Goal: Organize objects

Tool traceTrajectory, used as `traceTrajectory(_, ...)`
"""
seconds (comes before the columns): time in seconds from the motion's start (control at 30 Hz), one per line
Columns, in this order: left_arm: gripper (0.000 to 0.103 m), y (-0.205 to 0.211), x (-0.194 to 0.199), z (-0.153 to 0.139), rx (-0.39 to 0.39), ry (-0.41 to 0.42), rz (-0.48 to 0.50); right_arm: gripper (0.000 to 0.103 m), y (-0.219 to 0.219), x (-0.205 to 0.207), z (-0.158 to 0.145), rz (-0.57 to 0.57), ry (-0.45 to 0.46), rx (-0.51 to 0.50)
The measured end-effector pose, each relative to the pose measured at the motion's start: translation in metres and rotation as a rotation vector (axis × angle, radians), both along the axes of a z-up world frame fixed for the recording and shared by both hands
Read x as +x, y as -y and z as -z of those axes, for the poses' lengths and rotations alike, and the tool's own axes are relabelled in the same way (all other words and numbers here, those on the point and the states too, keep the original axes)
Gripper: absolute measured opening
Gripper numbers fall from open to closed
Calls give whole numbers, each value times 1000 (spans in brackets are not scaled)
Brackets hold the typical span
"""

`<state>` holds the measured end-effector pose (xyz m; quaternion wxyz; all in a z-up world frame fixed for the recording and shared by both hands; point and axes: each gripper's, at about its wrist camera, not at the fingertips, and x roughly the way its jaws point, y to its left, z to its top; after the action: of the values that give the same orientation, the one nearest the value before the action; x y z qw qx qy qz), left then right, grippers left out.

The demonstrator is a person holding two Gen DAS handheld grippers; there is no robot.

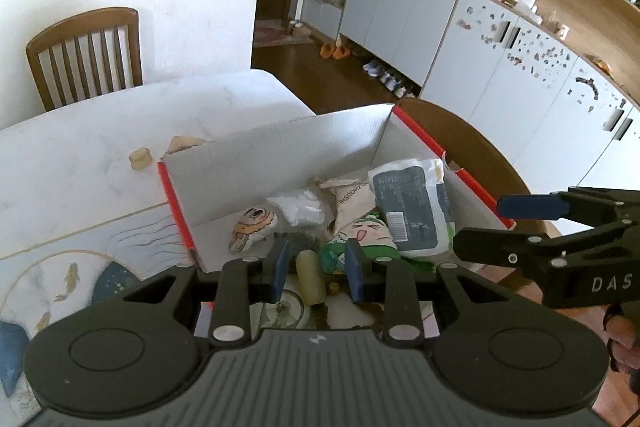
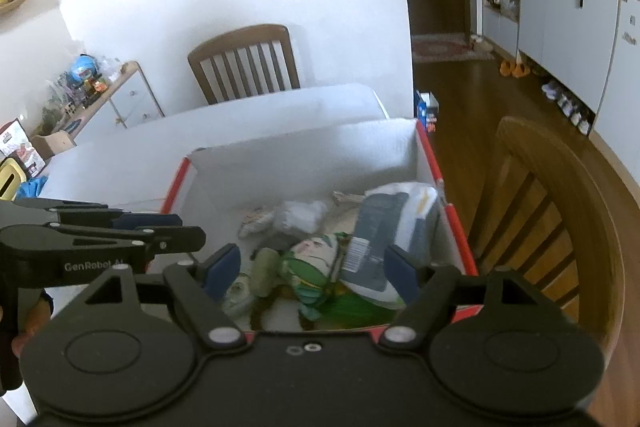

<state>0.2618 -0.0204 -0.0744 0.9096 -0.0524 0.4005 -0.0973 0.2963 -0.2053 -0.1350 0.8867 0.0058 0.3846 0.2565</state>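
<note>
the left hand-held gripper [image 1: 316, 269] hangs over the near end of a white cardboard box [image 1: 280, 143] with red edges, its blue pads [image 1: 280, 267] a moderate way apart and closed on nothing. between the pads, and below them, a pale yellowish cylinder [image 1: 310, 277] lies in the box; whether a pad touches it cannot be told. the right hand-held gripper [image 2: 312, 269] also hovers above the box, its pads [image 2: 222, 269] spread wide and empty; one pad sits in front of the lower corner of a grey and white packet [image 2: 384, 235].

the box stands on a white table [image 1: 80, 147] and holds the gathered things: a green cartoon pouch [image 1: 356, 239] at the centre, the grey and white packet at 2 o'clock from it, a cream snack bag [image 1: 352, 199] at 12 o'clock, crumpled clear plastic [image 1: 298, 207] at 11 o'clock, and a small bag with a cartoon face [image 1: 250, 227] at 9 o'clock. a round dish [image 1: 286, 309] lies at the near edge, partly hidden by the left hand-held gripper.

outside the box, at its 10 o'clock corner, a small beige block [image 1: 140, 159] and a beige lump [image 1: 184, 145] rest on the table. a wooden chair [image 2: 244, 61] stands at the far side of the table.
</note>
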Motion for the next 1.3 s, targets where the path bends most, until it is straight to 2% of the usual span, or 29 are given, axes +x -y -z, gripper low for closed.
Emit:
traceTrajectory(0.17,29,-16,-17,-7,-12,18,15,83,-13,-22,-8,-4,48,17)
traceTrajectory(0.2,33,-20,-20,-9,-15,21,16,84,-16,-27,-10,-3,57,20)
traceTrajectory(0.27,57,-27,-27,-11,-22,30,15,85,-21,-35,-12,0,70,24)
traceTrajectory(0.3,73,-31,-31,-13,-24,42,15,85,-24,-39,-12,3,76,22)
traceTrajectory(0.47,75,-46,-47,-20,-23,76,21,88,-36,-59,-14,22,94,33)
traceTrajectory(0.53,80,-50,-52,-22,-18,81,27,92,-40,-67,-15,27,101,40)
traceTrajectory(0.67,85,-55,-65,-26,-10,102,57,99,-48,-85,-18,39,127,50)
traceTrajectory(0.83,102,-60,-77,-29,-15,124,94,102,-51,-101,-23,75,149,70)
traceTrajectory(1.3,103,-69,-108,-40,-9,222,142,102,-56,-141,-26,159,181,84)
